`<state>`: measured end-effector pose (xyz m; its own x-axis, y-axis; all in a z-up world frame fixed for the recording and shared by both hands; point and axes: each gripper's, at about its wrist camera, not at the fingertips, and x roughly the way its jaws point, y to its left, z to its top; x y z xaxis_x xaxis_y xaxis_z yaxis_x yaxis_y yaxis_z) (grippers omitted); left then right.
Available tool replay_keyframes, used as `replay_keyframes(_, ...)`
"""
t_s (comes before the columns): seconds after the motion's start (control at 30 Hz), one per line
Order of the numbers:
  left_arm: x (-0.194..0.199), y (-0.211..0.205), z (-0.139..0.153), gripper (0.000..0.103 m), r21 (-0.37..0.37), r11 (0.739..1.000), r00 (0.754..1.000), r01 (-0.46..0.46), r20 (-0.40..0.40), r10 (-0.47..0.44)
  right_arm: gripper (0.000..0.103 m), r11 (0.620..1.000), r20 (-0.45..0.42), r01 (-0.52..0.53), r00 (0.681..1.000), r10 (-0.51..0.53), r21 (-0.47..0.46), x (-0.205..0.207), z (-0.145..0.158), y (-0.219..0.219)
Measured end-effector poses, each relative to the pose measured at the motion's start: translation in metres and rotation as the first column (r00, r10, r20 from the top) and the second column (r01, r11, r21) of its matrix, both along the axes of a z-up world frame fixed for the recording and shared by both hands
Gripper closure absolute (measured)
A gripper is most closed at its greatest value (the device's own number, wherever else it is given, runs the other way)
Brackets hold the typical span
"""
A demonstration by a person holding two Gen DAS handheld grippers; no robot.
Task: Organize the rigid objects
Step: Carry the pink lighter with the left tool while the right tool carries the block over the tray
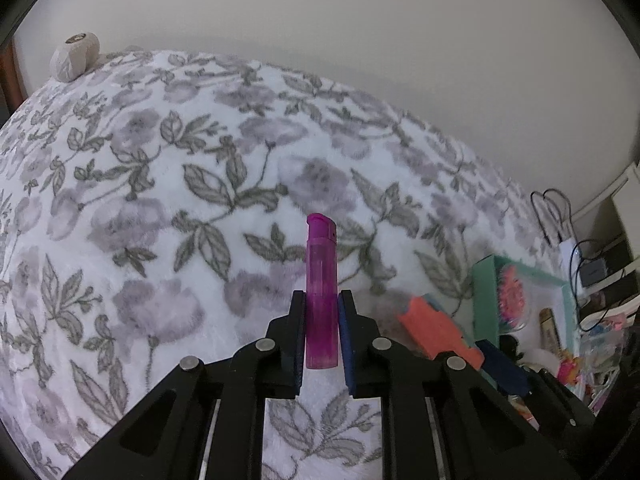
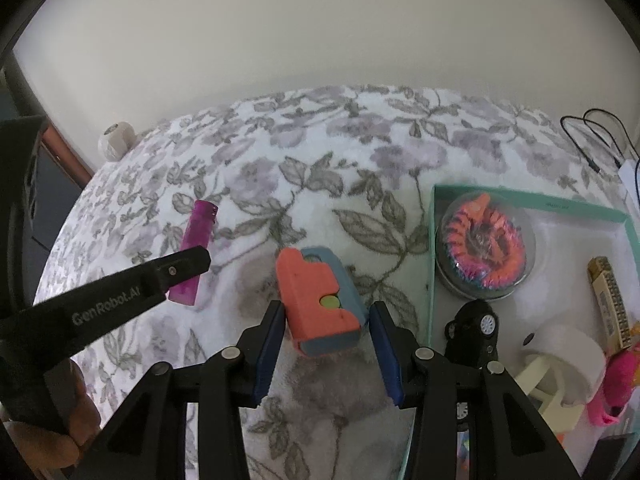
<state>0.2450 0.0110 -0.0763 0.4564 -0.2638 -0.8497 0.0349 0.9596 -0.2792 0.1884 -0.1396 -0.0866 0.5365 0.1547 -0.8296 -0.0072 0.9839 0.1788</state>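
Bare floral blanket [image 1: 160,200] leftward; crowded teal tray [image 2: 532,203] rightward

A home bedroom: floral fleece blanket [image 1: 200,200] against plain wall [image 1: 360,20]

Translucent glossy plastic lighter [image 1: 320,292]; fuzzy, matt floral blanket [image 1: 160,200].

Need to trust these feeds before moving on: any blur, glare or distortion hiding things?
Left wrist view: pink lighter sharp, soft even light, no glare; fisheye bows the floral blanket. Right wrist view: orange block clear; tray edges curve, far right corner dim.
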Motion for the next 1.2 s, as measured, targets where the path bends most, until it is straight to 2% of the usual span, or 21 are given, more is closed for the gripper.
replay_keyframes(0.3,-0.004,0.007,0.029,0.087,-0.030,1.000,0.997,-0.008,0.070,0.010,0.057,1.000,0.051,-0.003,0.999,0.002,0.008,-0.006,0.023,-0.003)
replay_keyframes(0.47,-0.007,0.008,0.037,0.087,-0.036,0.999,0.996,-0.008,0.092,0.011,0.057,1.000,0.066,0.000,0.998,0.000,0.009,-0.009,0.030,-0.005)
replay_keyframes(0.87,-0.018,0.000,0.050,0.087,-0.039,0.999,0.996,0.001,0.092,0.003,0.057,1.000,0.079,0.025,0.997,-0.025,-0.011,-0.022,0.050,-0.016)
replay_keyframes(1.2,-0.049,-0.019,0.082,0.087,-0.068,0.997,0.994,0.044,0.102,-0.037,0.057,0.997,0.087,0.078,0.993,-0.075,-0.028,-0.055,0.082,-0.035)
